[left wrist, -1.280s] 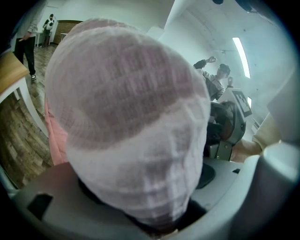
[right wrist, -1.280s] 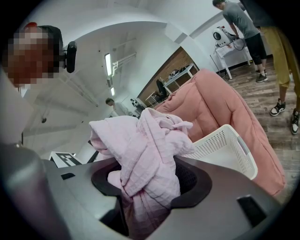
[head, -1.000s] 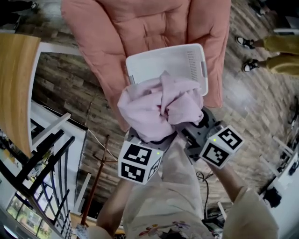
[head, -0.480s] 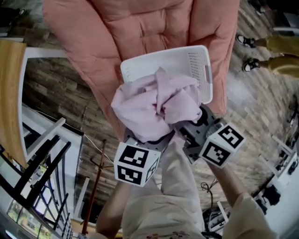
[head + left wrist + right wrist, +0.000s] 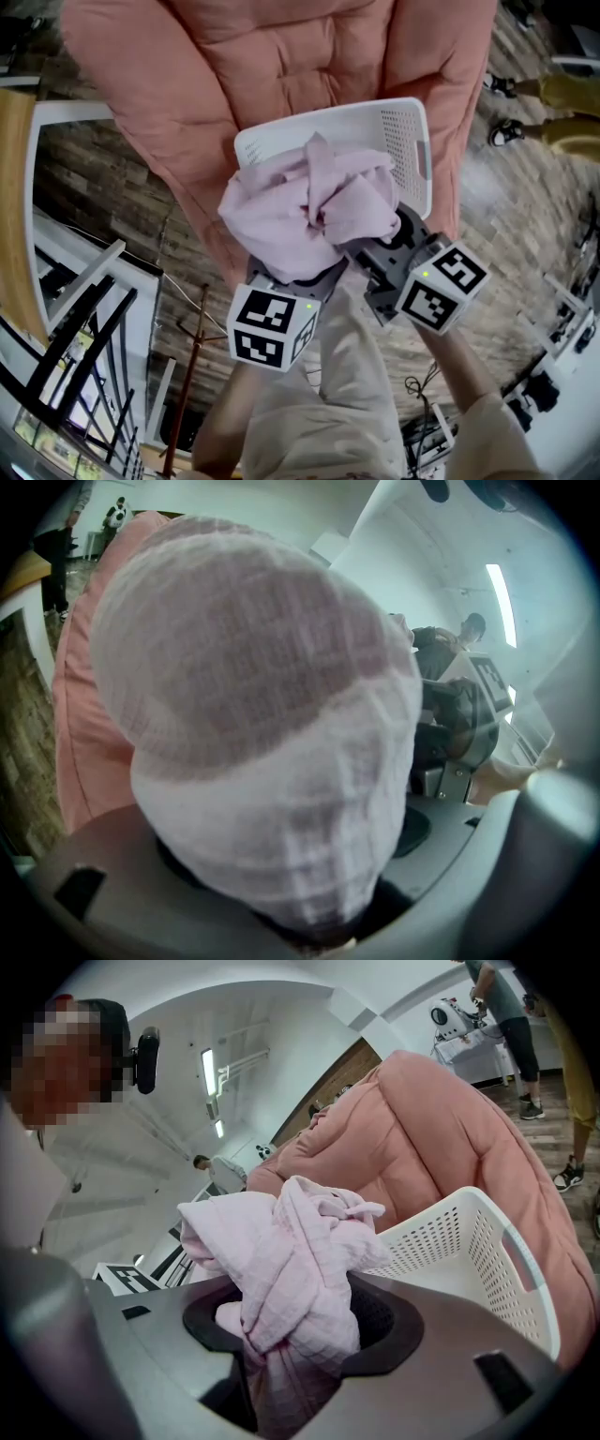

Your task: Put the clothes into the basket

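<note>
Room: wood-plank floor point(image 5: 112, 187), with a large salmon-pink cushion point(image 5: 234, 66) spread over it.
Basket: the white perforated basket point(image 5: 412, 141) lies on the cushion, close to its near edge.
Basket contents: nothing shows inside. The right gripper view shows a bare bottom, though the bundle hides the near part in the head view.
Clothes: a bunched pink cloth point(image 5: 300, 211) hangs over the basket's near rim, carried between both grippers and not yet inside.
Left gripper point(image 5: 309, 902): jaws clamped on a thick wad of the cloth, which fills its view.
Right gripper point(image 5: 291, 1354): jaws pinched on a twisted fold of the same cloth.
Risk, early release: letting go here would likely drape the cloth across the near rim or drop it onto the cushion.
Risk, uneven release: if one side lets go first, the bundle may swing and drag out.
Risk, soft base: pressing on the rim could tip the basket, since the cushion gives.
</note>
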The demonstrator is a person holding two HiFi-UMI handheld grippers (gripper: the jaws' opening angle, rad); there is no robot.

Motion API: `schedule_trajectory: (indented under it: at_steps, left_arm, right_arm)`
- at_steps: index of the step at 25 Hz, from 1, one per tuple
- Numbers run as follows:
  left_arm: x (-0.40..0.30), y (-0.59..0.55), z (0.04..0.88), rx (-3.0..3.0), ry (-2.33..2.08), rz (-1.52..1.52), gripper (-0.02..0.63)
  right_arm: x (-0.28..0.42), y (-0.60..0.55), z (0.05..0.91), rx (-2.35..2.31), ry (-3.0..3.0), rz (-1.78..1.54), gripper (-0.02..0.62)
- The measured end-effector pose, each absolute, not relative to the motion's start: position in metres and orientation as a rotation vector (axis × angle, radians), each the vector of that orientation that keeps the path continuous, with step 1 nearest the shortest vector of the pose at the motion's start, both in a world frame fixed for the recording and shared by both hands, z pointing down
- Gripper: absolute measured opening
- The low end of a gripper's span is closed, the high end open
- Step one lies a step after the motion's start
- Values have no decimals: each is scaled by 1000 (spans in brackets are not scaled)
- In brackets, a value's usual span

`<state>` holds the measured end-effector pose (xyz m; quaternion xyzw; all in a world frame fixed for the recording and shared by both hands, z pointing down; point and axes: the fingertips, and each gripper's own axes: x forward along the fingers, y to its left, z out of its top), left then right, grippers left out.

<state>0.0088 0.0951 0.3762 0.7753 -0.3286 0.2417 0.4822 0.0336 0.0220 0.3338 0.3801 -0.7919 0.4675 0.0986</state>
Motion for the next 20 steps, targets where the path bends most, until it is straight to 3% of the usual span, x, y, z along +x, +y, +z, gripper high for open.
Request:
schedule_trajectory:
  at_steps: [20]
  left_arm:
    - [15,74,444,1847,-779,616,365]
  right_arm:
    - [42,-1,402,1136,-2272,1393,252]
